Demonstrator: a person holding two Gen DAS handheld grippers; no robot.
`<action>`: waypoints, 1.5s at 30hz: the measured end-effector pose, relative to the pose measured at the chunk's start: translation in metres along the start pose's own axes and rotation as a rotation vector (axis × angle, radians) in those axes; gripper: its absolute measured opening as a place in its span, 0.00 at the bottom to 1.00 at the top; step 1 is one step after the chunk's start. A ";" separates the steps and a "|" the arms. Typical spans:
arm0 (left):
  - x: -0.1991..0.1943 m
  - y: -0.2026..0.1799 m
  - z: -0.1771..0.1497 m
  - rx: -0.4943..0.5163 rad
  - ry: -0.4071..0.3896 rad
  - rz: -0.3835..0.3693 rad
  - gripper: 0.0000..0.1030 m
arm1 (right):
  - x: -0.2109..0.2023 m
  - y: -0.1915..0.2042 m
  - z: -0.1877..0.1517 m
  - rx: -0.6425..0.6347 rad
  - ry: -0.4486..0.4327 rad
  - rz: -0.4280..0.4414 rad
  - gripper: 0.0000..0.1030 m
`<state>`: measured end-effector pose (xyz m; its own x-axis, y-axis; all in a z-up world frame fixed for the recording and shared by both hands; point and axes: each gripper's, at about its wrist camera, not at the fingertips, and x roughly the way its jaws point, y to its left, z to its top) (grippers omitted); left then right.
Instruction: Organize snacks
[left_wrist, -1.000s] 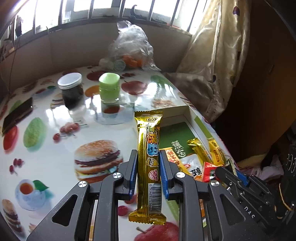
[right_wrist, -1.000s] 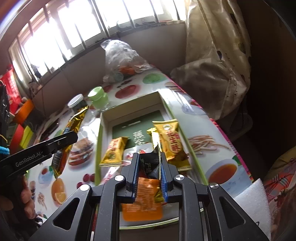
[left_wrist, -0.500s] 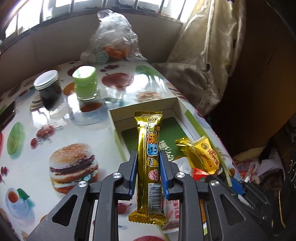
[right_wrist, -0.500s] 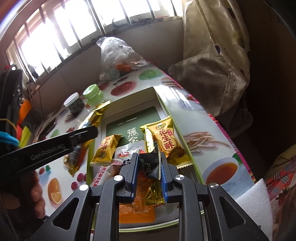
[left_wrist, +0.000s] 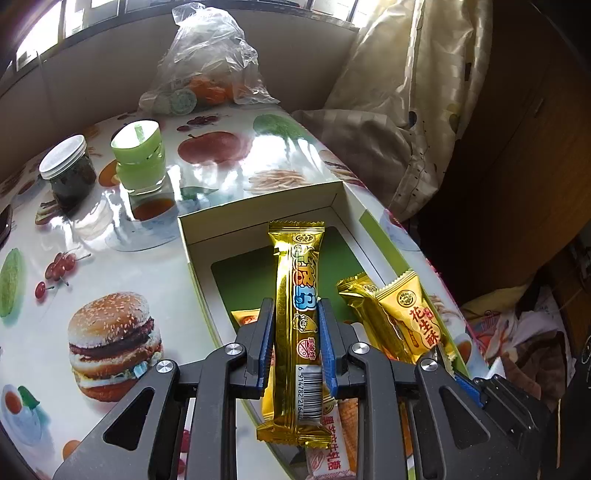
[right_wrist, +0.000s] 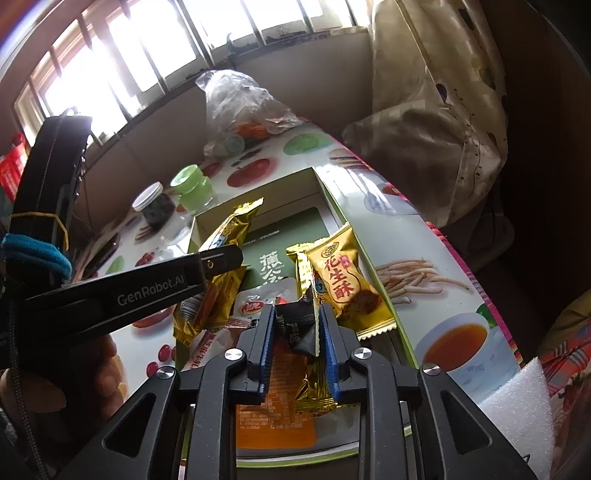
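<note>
Gold foil catches the light on a long snack bar pinched lengthwise in the left gripper, held over the open cardboard box, not yet laid down. The right gripper clamps a small black packet and a gold wrapper above the box's near end. Several snacks already lie inside the box, including a peanut crisp pack, so the sorting looks well underway, with these two loads still to place.
</note>
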<state>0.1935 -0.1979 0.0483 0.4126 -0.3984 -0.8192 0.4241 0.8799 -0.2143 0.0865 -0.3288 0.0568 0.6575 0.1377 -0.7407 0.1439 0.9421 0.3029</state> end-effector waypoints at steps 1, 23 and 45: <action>0.001 0.000 0.000 0.000 0.001 0.000 0.23 | 0.001 0.000 0.000 -0.001 0.002 -0.001 0.23; -0.021 -0.002 -0.006 0.004 -0.026 -0.004 0.34 | -0.014 0.008 -0.008 -0.040 -0.016 -0.054 0.42; -0.084 0.005 -0.100 0.046 -0.107 0.121 0.35 | -0.059 0.023 -0.057 -0.124 -0.063 -0.162 0.46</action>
<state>0.0806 -0.1341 0.0633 0.5454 -0.3174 -0.7758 0.4013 0.9115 -0.0908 0.0087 -0.2981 0.0729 0.6787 -0.0345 -0.7336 0.1622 0.9813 0.1039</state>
